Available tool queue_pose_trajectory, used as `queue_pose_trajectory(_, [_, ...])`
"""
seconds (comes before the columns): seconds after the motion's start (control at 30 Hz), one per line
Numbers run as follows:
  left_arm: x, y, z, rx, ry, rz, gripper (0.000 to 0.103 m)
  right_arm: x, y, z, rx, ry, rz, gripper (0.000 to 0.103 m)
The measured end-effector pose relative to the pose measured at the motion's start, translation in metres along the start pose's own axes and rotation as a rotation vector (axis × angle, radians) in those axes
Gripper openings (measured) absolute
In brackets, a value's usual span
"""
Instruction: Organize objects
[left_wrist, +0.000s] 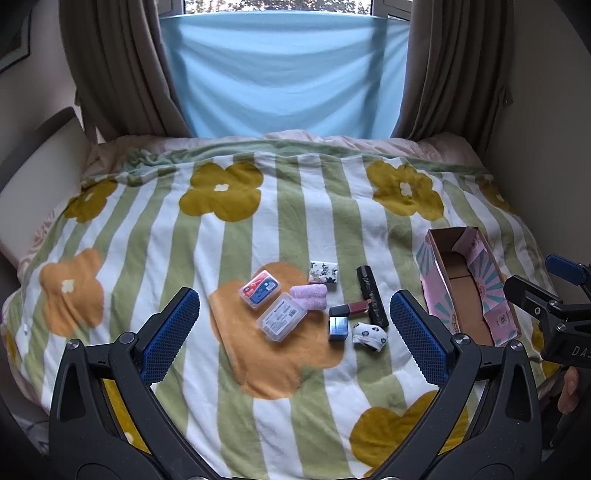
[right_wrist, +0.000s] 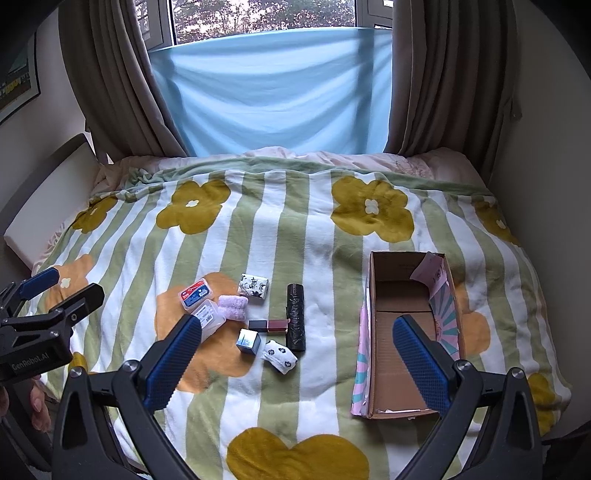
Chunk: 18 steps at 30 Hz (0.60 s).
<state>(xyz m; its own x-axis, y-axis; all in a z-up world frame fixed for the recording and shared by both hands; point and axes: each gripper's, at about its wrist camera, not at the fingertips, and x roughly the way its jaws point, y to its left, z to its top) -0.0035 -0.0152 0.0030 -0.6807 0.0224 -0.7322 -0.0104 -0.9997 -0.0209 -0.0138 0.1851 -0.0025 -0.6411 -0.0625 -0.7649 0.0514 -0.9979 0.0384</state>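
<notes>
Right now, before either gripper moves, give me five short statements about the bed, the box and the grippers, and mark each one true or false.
1. The cardboard box holds no items. True.
2. The left gripper grips the lipstick. False: its fingers stand wide apart, holding nothing.
3. The black roll lies beside the lipstick, on the box's side of it. True.
4. The purple cloth roll sits inside the box. False: it lies on the blanket, next to the two clear plastic cases.
5. The right gripper is open. True.
</notes>
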Motion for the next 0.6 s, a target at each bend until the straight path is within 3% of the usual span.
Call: queue_pose_trajectory(0.6, [-0.0009, 0.0082, 0.0018, 0.051, 0.017, -0.014, 0.102, -0.001, 0.0078, -0.0012, -0.01, -0.014, 0.024, 0.102])
